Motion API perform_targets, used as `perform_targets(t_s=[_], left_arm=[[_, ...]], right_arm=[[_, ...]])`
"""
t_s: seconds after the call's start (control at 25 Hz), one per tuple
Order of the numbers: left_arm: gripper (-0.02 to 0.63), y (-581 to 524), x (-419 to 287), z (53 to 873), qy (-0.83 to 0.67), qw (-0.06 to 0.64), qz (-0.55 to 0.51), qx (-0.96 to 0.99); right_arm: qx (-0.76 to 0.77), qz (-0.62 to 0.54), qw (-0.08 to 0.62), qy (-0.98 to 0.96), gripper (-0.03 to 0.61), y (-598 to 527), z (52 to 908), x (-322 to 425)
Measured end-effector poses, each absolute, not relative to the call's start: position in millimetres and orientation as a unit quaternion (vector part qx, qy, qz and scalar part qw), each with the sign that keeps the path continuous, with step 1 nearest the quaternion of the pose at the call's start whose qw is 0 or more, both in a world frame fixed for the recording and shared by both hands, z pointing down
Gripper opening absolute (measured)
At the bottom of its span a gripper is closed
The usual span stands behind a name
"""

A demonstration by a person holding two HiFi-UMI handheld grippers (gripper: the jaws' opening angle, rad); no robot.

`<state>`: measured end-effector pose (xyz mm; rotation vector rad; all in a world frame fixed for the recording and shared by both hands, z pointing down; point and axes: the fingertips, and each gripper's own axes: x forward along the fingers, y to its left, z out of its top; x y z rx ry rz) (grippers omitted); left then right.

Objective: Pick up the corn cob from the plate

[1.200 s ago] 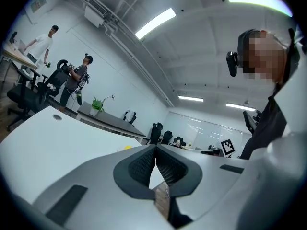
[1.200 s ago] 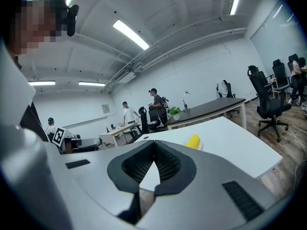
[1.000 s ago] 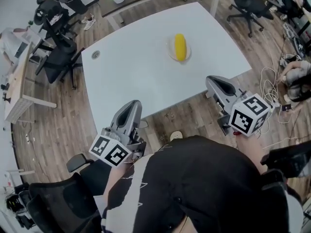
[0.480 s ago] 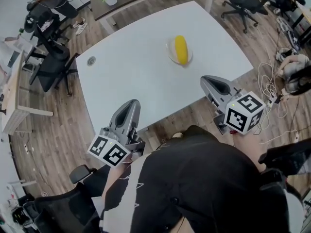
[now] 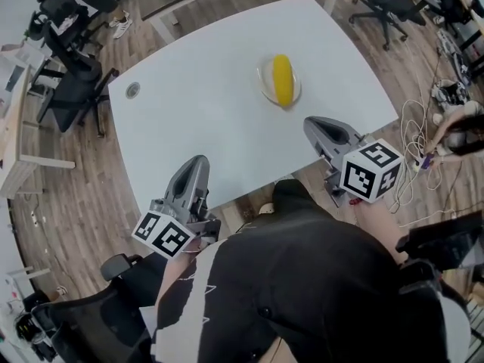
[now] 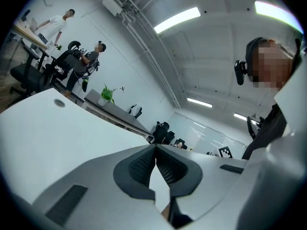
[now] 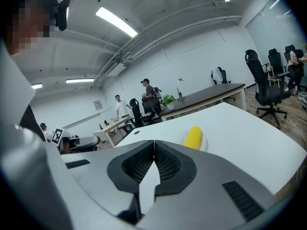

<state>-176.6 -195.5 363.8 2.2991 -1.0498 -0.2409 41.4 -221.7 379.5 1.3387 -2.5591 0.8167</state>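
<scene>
Wood floor (image 5: 91,180), office chairs (image 5: 72,89)

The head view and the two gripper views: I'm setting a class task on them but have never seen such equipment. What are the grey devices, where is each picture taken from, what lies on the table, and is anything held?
There is no robot: a person holds a two-jaw tool in each hand. The head view comes from a camera on the person's head, looking steeply down; the left gripper shows at its left, the right gripper at its right. The patterned cube on each is part of the tool. The other two pictures come from cameras riding on the grippers, looking along their jaws. On the white table lies a yellow corn cob on a small plate. Both grippers are shut and empty, well apart from the corn.
</scene>
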Motion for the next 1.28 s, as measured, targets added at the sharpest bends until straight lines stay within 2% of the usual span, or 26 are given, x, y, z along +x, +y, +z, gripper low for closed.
perform_targets(t_s=[0.48,0.92,1.28], left_arm=[[0.015,-252.0,-155.0,378.4,-0.435,0.324,-0.092,0.835],[0.015,-271.8,-170.4,388.9,-0.484,0.331,-0.09,0.805],[0.015,-276.5,-177.0,390.4,-0.504,0.333,-0.096,0.791]], right_arm=[[0.407,0.3,0.096,-0.857,0.015,-324.5,411.4,48.6],[0.388,0.324,0.123,-0.854,0.015,-382.1,449.1,42.3],[0.455,0.325,0.172,-0.811,0.018,-414.5,470.8,64.1]])
